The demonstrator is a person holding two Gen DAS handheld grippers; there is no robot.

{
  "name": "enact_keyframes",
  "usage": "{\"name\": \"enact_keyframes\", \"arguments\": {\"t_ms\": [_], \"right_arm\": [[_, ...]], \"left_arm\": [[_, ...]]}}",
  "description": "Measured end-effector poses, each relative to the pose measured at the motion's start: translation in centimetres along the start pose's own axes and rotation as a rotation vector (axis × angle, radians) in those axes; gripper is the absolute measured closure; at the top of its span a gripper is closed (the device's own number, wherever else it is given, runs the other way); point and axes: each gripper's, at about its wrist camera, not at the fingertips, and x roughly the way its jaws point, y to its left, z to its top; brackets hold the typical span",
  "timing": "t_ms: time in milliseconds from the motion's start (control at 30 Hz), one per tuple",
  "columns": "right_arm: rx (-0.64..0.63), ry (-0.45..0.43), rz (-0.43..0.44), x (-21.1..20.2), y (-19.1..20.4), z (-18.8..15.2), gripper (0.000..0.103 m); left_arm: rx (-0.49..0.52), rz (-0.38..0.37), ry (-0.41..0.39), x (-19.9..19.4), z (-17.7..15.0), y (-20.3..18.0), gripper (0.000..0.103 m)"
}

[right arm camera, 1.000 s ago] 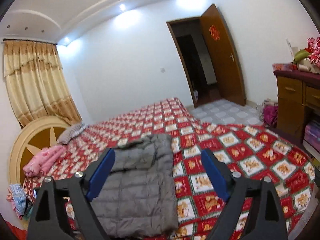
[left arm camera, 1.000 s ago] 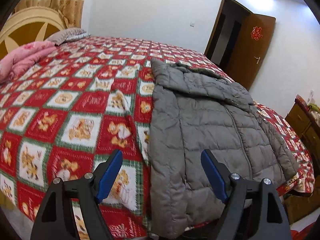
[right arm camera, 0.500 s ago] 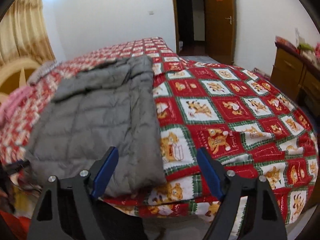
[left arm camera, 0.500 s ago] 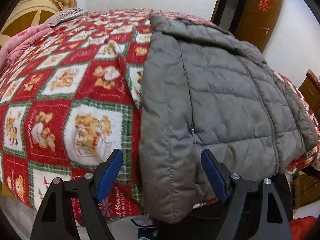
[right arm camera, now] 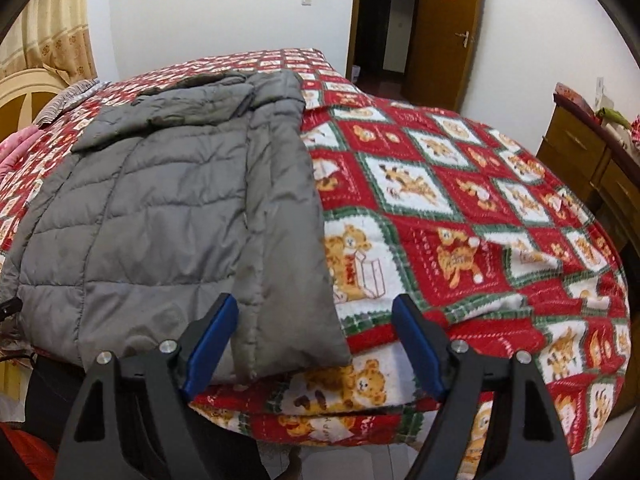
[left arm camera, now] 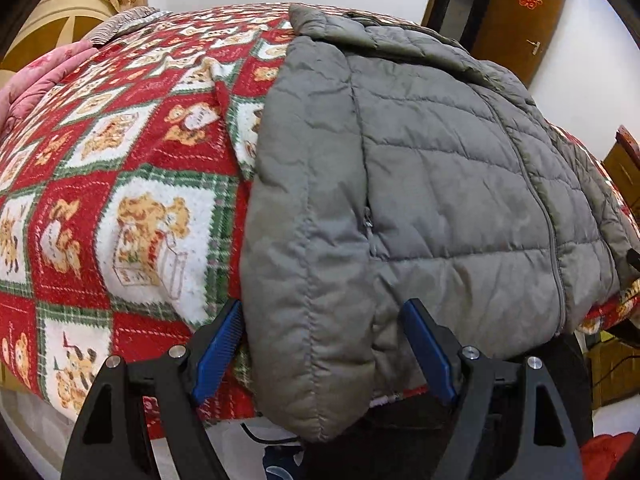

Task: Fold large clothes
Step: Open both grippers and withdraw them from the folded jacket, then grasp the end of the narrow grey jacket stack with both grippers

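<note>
Grey padded jacket (left arm camera: 420, 184) spread flat on bed (left arm camera: 120, 200), hem overhanging for reach. Left gripper (left arm camera: 324, 348) jaws apart astride one hem corner; right gripper (right arm camera: 316, 340) likewise, unclamped.

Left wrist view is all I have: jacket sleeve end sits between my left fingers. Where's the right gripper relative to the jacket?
Observer: The right gripper is at the other bottom corner of the jacket. That corner sits between its open fingers, not clamped.
Operator: Sleeve on that side spread out?
Observer: No. The sleeve lies straight along the jacket's edge, down to the hem.
Operator: Blanket flat beyond it?
Observer: Mostly. The blanket has one raised wrinkle further right, clear of the jacket.
</note>
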Motion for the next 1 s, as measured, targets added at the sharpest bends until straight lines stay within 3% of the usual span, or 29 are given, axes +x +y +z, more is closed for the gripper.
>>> {"name": "enact_keyframes", "arguments": {"t_ms": [133, 267, 500, 567, 600, 700, 733, 767, 833, 900, 1000], "right_arm": [[-0.008, -0.002, 0.003, 0.1, 0.1, -0.5, 0.021], [-0.025, 0.004, 0.041, -0.4, 0.3, -0.6, 0.031], [-0.050, -0.002, 0.084, 0.0, 1.1, -0.5, 0.027], [-0.091, 0.004, 0.065, 0.6, 1.9, -0.3, 0.027], [-0.110, 0.000, 0.047, 0.8, 2.3, -0.3, 0.030], [-0.166, 0.000, -0.002, 1.1, 3.1, -0.1, 0.061], [-0.170, 0.027, 0.024, 1.4, 3.3, -0.1, 0.077], [-0.149, 0.050, 0.061, 1.7, 3.1, -0.2, 0.084], [-0.108, 0.049, 0.081, 1.5, 2.7, -0.4, 0.087], [-0.058, 0.036, 0.147, 0.6, 2.0, -0.4, 0.089], [0.001, 0.007, 0.247, -1.2, 1.1, 0.1, 0.090]], "left_arm": [[-0.015, -0.045, 0.011, 0.3, -0.3, 0.0, 0.022], [-0.099, -0.175, 0.017, 0.3, -0.7, 0.9, 0.022], [-0.180, -0.272, -0.001, 0.5, -1.2, 2.0, 0.022], [-0.177, -0.273, -0.004, 0.4, -1.2, 2.0, 0.036], [-0.166, -0.268, -0.002, 0.3, -1.3, 1.9, 0.050], [-0.137, -0.259, -0.001, 0.4, -1.3, 1.7, 0.064], [-0.135, -0.266, -0.004, 0.5, -1.0, 1.9, 0.070], [-0.131, -0.275, -0.009, 0.5, -1.0, 1.8, 0.074], [-0.112, -0.291, -0.032, -0.2, -0.9, 1.6, 0.084], [-0.095, -0.321, -0.057, -1.1, -0.6, 1.6, 0.086], [-0.080, -0.434, -0.124, -3.5, 0.1, 1.8, 0.087]]}}
